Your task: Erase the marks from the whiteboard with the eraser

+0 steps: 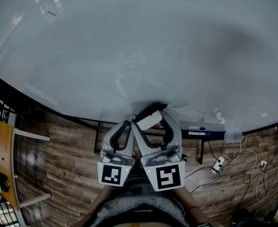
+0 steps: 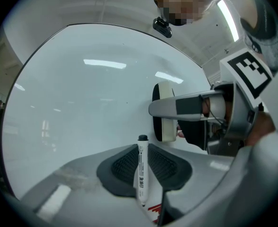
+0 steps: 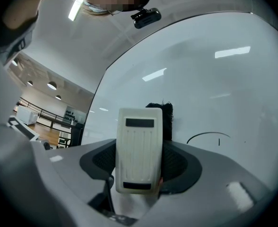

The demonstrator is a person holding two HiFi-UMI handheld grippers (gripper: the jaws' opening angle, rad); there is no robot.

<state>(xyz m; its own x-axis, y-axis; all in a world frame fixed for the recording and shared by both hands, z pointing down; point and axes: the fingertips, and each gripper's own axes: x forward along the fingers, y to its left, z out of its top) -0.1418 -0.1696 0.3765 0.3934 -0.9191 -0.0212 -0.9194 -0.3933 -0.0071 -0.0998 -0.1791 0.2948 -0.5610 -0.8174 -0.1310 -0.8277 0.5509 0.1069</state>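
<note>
White and glossy, the whiteboard (image 1: 129,41) fills most of your head view, w/ wood-plank floor (image 1: 67,145) under its bottom edge. Both tools sit low and centre, side by side, tips toward the board. Your right gripper (image 1: 150,116) has its jaws closed onto the eraser (image 3: 139,150), one pad on each long side: cream ribbed back faces the camera, black felt faces the board. Can't tell if the felt is touching the surface. Your left gripper (image 2: 143,167) is pinched nearly together on a slim white marker (image 2: 142,174), black cap pointing out past the pads. Smallest bit: a thin dark arc mark (image 3: 207,136) w/ a short stroke, on the board just right of the eraser in the right gripper view.
</note>
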